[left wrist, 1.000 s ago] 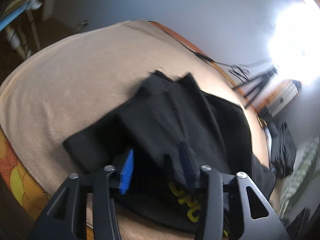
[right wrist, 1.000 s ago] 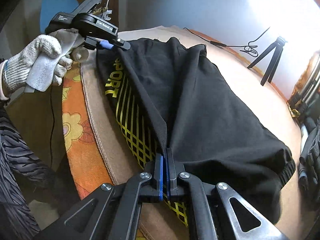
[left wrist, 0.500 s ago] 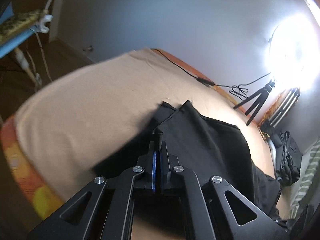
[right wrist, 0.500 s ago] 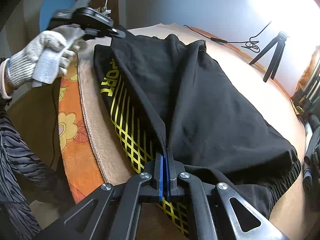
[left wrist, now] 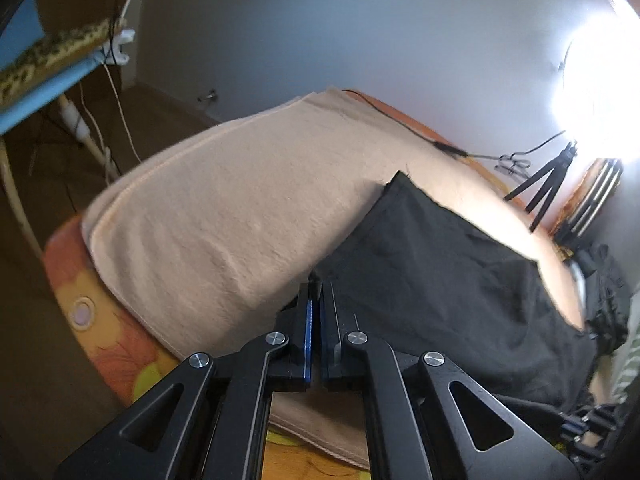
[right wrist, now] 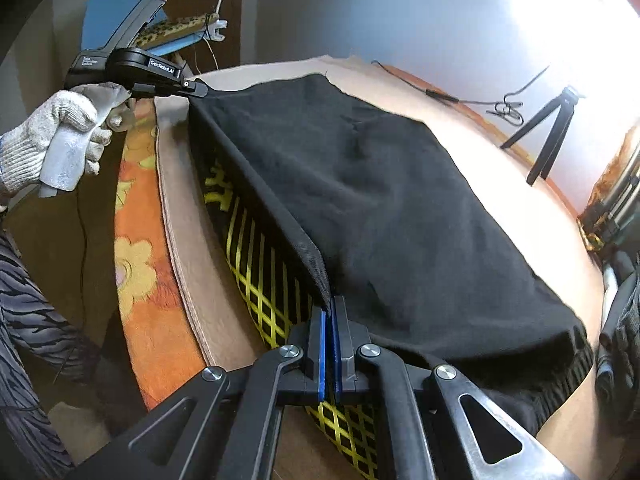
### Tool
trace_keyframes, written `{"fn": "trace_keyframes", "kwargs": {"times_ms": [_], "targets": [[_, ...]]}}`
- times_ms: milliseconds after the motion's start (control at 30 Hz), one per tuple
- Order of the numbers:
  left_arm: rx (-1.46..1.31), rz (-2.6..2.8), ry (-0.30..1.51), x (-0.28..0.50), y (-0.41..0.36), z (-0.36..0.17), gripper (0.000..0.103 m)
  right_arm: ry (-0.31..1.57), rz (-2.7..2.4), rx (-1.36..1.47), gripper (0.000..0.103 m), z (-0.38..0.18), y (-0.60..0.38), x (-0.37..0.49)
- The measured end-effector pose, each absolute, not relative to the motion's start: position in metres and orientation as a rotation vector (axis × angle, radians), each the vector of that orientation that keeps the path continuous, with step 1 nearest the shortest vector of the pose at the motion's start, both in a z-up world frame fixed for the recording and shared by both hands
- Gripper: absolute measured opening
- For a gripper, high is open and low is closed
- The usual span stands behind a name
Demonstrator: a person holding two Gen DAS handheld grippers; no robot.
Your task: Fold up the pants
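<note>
1. Both grippers are clamped on the near edge of the black pants (right wrist: 400, 208), which lie spread over the beige blanket (left wrist: 240, 208).
2. I have the left gripper (right wrist: 196, 89) pinching one corner and the right gripper (right wrist: 329, 316) the other, with the edge taut between them.
3. I judge the fold is underway; next I must carry both corners across evenly.

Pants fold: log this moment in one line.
left tongs: shut on pants edge | right tongs: shut on same edge | edge taut between them | blanket beneath
</note>
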State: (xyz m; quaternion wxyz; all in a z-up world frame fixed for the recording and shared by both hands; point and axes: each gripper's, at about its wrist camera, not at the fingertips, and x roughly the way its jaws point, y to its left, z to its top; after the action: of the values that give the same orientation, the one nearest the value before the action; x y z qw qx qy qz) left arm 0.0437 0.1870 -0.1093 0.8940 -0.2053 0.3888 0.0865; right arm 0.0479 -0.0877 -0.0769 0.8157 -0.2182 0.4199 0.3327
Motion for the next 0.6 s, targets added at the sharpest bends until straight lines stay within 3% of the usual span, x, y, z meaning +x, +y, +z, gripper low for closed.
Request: {"fn": "trace_keyframes", "kwargs": {"times_ms": [133,233,300,433,500,567,600], "targets": [[-0.365,0.192,0.84,0.049,0.177,-0.116,0.002,0.909,0.7,-0.491,0.0,-0.084,-0.084,0.049],[-0.345,0.203,0.848,0.049,0.179,-0.113,0.005,0.912,0.709,-0.493,0.0,-0.082,-0.088,0.044],[-0.367,0.209,0.865,0.047,0.185,-0.111,0.013,0.919,0.702,-0.484,0.0,-0.082,-0.093,0.042],[-0.379,0.259,0.845,0.041,0.195,-0.1,0.015,0.931,0.702,-0.46,0.001,-0.081,-0.104,0.038],[-0.365,0.271,0.819,0.038,0.195,-0.09,0.015,0.942,0.721,-0.44,0.009,-0.078,-0.11,0.034],[-0.358,0.256,0.784,0.036,0.189,-0.077,0.015,0.946,0.766,-0.389,0.027,-0.071,-0.119,0.029],[-0.354,0.242,0.767,0.035,0.184,-0.07,0.015,0.944,0.779,-0.369,0.029,-0.067,-0.124,0.027]]}}
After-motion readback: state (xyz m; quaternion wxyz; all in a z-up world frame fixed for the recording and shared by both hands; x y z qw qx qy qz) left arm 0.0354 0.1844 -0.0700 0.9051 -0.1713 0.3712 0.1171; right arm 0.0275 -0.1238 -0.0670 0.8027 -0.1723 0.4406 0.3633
